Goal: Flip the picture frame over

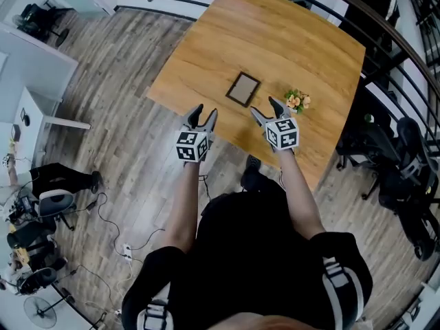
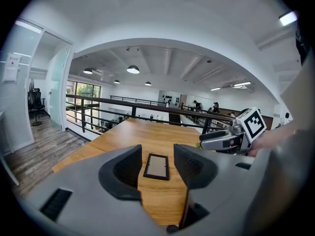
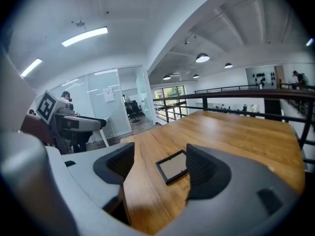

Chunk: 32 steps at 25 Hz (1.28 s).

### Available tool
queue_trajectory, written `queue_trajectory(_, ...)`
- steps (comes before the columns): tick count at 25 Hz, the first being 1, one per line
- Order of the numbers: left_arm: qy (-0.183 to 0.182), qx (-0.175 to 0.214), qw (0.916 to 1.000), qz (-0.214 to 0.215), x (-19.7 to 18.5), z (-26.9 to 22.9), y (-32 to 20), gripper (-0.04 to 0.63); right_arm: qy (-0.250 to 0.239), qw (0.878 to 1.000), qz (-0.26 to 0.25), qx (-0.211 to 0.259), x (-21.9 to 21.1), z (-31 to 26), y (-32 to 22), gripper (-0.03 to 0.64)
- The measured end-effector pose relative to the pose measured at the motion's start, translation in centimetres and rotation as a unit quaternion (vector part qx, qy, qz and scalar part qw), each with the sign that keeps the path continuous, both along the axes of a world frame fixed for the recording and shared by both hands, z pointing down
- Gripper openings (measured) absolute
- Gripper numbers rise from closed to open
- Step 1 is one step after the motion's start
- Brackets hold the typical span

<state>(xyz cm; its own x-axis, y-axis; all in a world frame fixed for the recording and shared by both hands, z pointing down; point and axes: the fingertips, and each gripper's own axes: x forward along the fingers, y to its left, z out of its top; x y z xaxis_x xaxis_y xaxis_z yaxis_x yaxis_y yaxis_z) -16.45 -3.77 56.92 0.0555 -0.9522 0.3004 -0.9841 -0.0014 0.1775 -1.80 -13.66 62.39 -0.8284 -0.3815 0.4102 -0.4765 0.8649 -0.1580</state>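
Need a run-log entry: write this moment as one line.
stage: pre-grasp | picture frame: flat on table, untouched | left gripper: open, empty | right gripper: open, empty

In the right gripper view, the picture frame [image 3: 172,168] has its right corner hidden behind a jaw of the right gripper [image 3: 158,162]. In the head view, the small flowery thing [image 1: 297,100] to the right of the frame is too small to identify. There, the left gripper [image 1: 203,113] and the right one cover stretches of the near edge of the table [image 1: 275,40].
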Motion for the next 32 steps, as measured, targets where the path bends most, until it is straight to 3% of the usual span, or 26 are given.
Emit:
queue_trajectory(13, 0.009, -0.023, 0.9997, -0.006, 0.8, 1.8, -6.2, 0.204, 0.012, 0.999, -0.032, -0.02, -1.0, 2.0, -5.0, 0.327)
queue_trajectory(32, 0.018, -0.044, 0.9988, -0.001, 0.4, 5.5, -9.4, 0.203, 0.029, 0.998, -0.001, -0.048, 0.3, 5.4, -7.4, 0.325)
